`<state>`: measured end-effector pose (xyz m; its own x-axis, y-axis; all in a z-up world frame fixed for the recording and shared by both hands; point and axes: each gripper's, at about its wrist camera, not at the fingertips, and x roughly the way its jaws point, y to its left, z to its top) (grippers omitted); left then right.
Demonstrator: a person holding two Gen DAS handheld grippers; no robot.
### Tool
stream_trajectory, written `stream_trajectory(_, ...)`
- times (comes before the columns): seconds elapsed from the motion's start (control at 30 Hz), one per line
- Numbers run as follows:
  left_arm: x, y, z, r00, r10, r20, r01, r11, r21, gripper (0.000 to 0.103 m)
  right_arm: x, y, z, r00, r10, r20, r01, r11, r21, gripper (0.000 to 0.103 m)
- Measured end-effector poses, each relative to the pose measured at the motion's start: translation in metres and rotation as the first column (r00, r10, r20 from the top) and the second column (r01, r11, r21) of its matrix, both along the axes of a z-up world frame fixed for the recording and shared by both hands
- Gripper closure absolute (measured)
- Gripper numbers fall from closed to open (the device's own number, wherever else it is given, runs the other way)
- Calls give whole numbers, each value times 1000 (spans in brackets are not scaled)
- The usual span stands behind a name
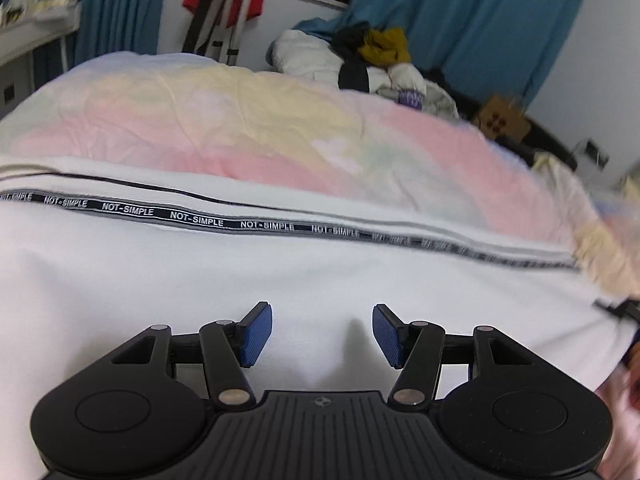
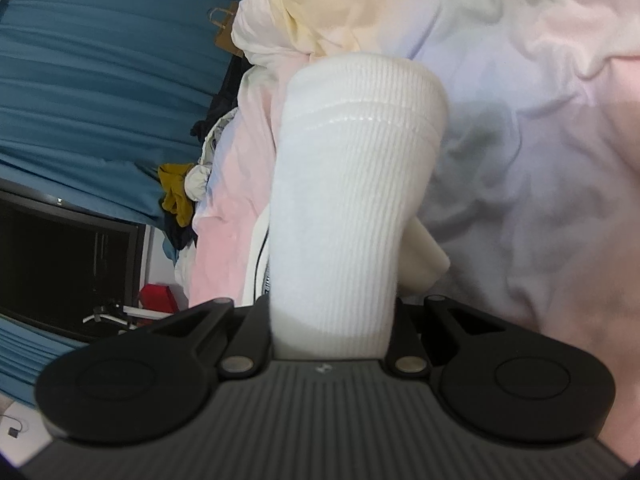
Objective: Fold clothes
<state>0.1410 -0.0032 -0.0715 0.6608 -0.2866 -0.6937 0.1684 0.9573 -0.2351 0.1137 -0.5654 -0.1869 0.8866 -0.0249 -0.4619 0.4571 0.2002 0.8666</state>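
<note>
The white knit garment with the black "NOT-SIMPLE" lettered tape (image 1: 280, 272) is lying spread across the bed right under the left tool (image 1: 322, 334), whose blue-padded fingers (image 1: 256, 334) are standing apart with nothing between them, just hovering over the fabric. The right tool (image 2: 332, 320) is clamping a white ribbed cuff (image 2: 352, 184), probably that garment's sleeve end, though the right view is too close to be sure. Its fingertips are buried in the cloth, and the cuff is sticking up off the bed.

If that cuff is being carried across for a fold, I'd say keep it low and taut so the sleeve isn't dragging the body out of square, with the free tool pinning the flat panel near the tape line.

The pastel pink-and-yellow quilt (image 1: 224, 120) underneath is looking soft and rumpled, so creases won't be holding sharply. A pile of white, black and mustard clothes (image 1: 360, 60) is sitting at the far end, with blue curtains (image 1: 480, 20) hanging behind.
</note>
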Motion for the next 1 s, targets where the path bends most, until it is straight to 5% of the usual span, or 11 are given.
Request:
stream_trajectory(0.3, -3, -23, -18, 999, -45, 15, 43, 990, 138, 40, 6, 7, 16, 1000, 5, -17, -7, 993, -120, 89)
stream_trajectory(0.63, -9, -27, -19, 996, -65, 62, 54, 985, 163, 37, 10, 28, 57, 999, 34, 5, -30, 935, -354, 89)
stream_trajectory(0.83, -20, -6, 5, 995, -19, 94, 15, 999, 52, 38, 14, 79, 118, 994, 103, 36, -55, 758, -650, 89)
stream_trajectory(1.0, -29, 37, 43, 983, 81, 166, -57, 988, -143, 37, 15, 176, 174, 967, 254, 31, -78, 409, -909, 89)
